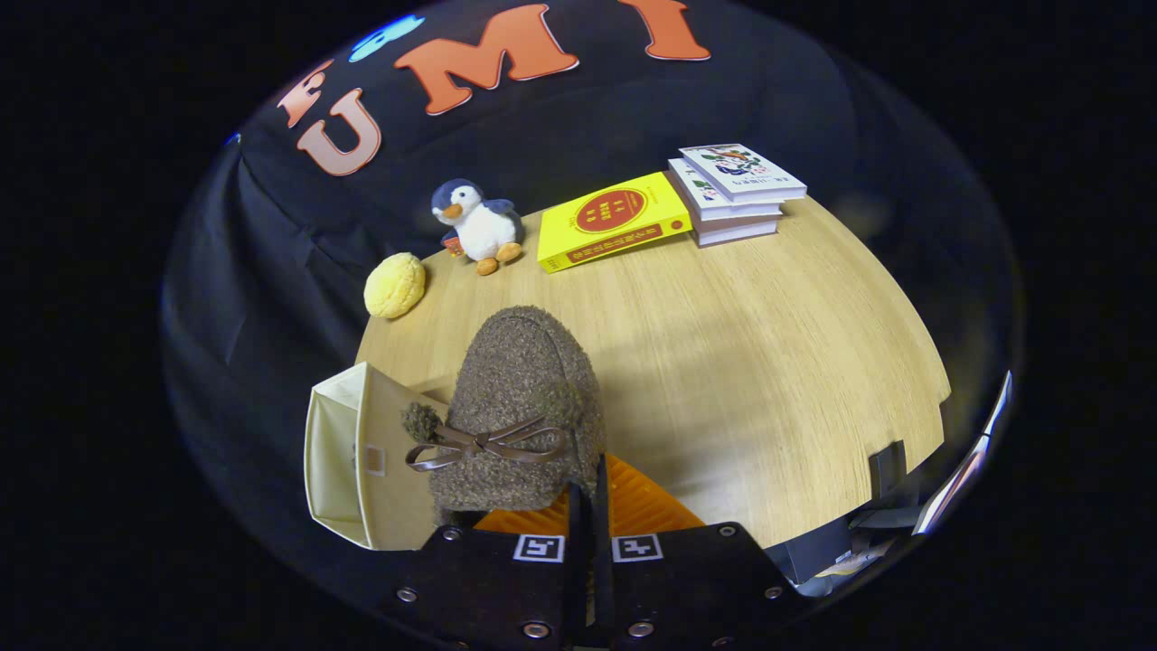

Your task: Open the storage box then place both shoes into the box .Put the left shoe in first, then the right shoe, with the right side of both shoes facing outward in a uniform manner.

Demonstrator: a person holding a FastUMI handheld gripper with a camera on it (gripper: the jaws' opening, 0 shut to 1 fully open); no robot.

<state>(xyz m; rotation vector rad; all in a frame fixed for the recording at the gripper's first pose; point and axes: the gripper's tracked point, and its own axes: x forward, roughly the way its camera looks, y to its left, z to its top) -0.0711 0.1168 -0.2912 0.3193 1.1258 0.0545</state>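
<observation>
The gripper [587,506] has its two fingers pressed close together, and they are pinching the back edge of a fuzzy brown shoe [524,407]. The shoe is held up over the wooden table [768,362], with its toe pointing away from the fingers. It has a thin brown ribbon bow [484,445] across the top and a little fuzzy pom-pom [419,421] on its left side.

Just to the left of the shoe is the storage box [348,452]. It is pale cream and sits at the near left corner of the table. Part of it is hidden behind the shoe, so I cannot tell if it is open.

Under the shoe, right by the fingers, is something orange with ridges [637,506]. I cannot tell what it is.

Far across the table sits a toy penguin [476,226] with a white tummy and orange feet. A round yellow bun [395,285] lies near it on the left. To the right of the penguin is a yellow book [610,221], and just beside that is a stack of books [734,194]
</observation>
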